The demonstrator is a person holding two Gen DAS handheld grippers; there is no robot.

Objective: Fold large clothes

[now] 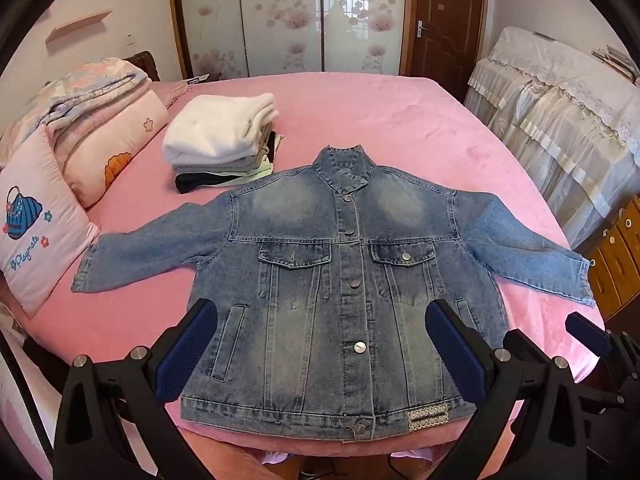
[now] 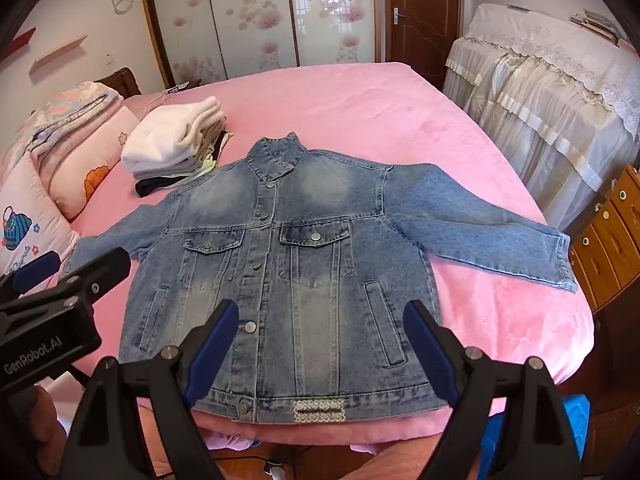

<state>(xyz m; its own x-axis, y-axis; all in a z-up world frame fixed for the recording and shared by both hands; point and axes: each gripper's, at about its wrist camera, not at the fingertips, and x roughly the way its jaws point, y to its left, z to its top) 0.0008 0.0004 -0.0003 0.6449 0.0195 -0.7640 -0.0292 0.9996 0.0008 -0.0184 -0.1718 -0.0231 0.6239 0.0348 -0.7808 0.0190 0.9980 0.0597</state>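
Denim jacket spread flat, folding not yet begun.

Left wrist view: the denim jacket (image 1: pixel 344 280) lies front-up and buttoned on the pink bed (image 1: pixel 400 120), sleeves out to both sides, its collar pointing towards a stack of folded clothes (image 1: pixel 220 148) just beyond its shoulder. The left hand-held gripper (image 1: pixel 320 344) hovers above the jacket's hem, jaws wide, holding nothing; I judge the next move calls for pinching a sleeve or side edge to bring it across the front.
Right wrist view: the right hand-held gripper (image 2: pixel 320 344) hangs over the jacket's lower front, jaws wide and empty; the left hand-held gripper's body shows beside the jacket's far sleeve.
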